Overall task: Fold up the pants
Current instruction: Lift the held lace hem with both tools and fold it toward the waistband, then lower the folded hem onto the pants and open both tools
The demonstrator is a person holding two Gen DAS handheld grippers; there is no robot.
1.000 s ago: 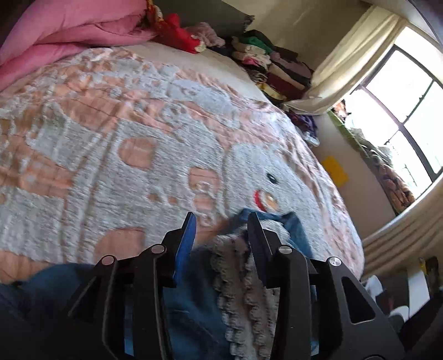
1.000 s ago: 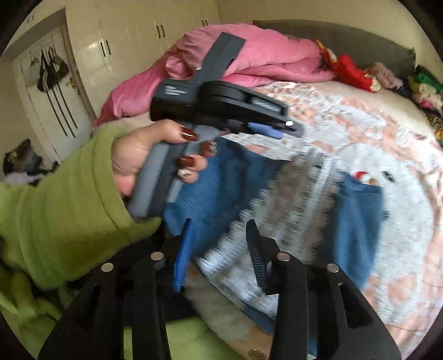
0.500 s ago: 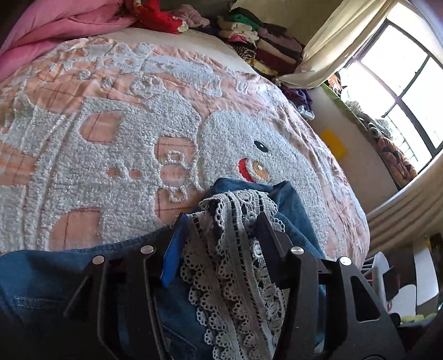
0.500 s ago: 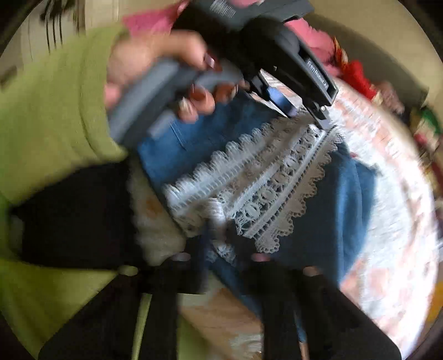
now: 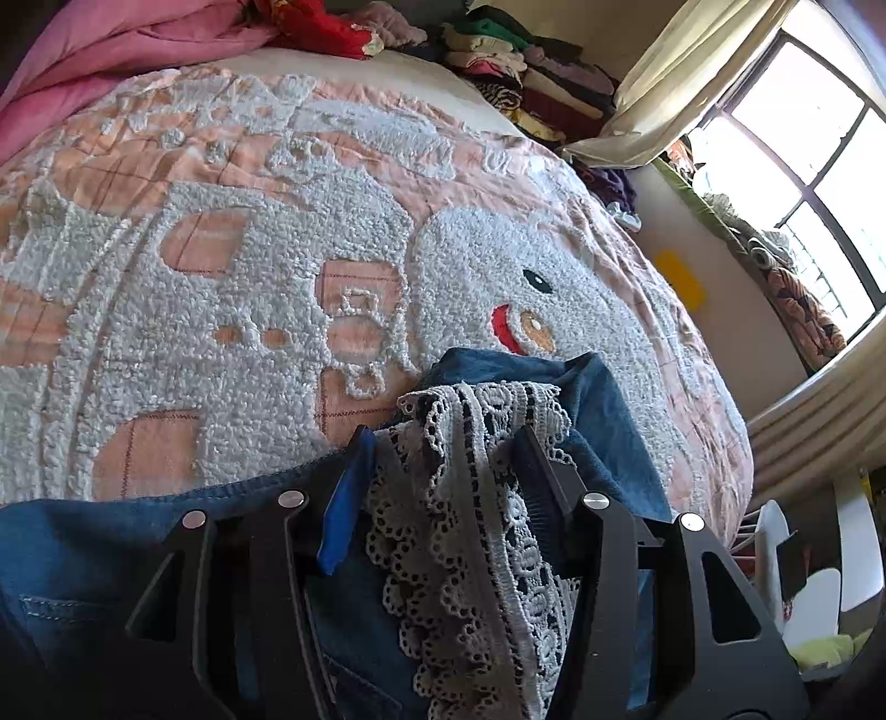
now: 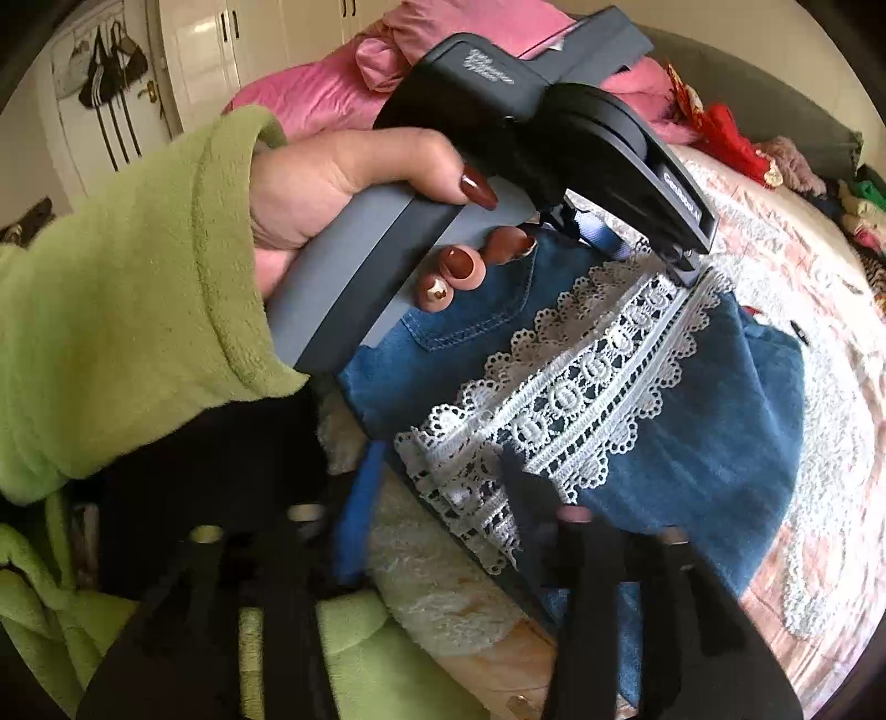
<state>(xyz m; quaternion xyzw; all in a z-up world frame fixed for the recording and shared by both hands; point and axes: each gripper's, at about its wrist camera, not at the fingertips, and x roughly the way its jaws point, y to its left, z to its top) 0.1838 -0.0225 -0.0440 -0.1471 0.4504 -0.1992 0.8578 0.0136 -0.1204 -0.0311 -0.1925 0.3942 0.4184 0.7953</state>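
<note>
Pants (image 6: 720,443), blue denim with white lace trim (image 6: 581,387), lie folded on bedspread (image 5: 277,277) near bed's front edge. Left gripper (image 5: 443,443) part open, lace strip between fingers, pads not visibly pressing; opening steady over last half second. Right gripper (image 6: 443,465) part open over near end of lace; jaws have just been opening, lace between them, not clamped. Left hand (image 6: 343,188) in green sleeve (image 6: 138,288) grips left tool's handle. Pink quilt (image 5: 111,50) at far end of bed.
</note>
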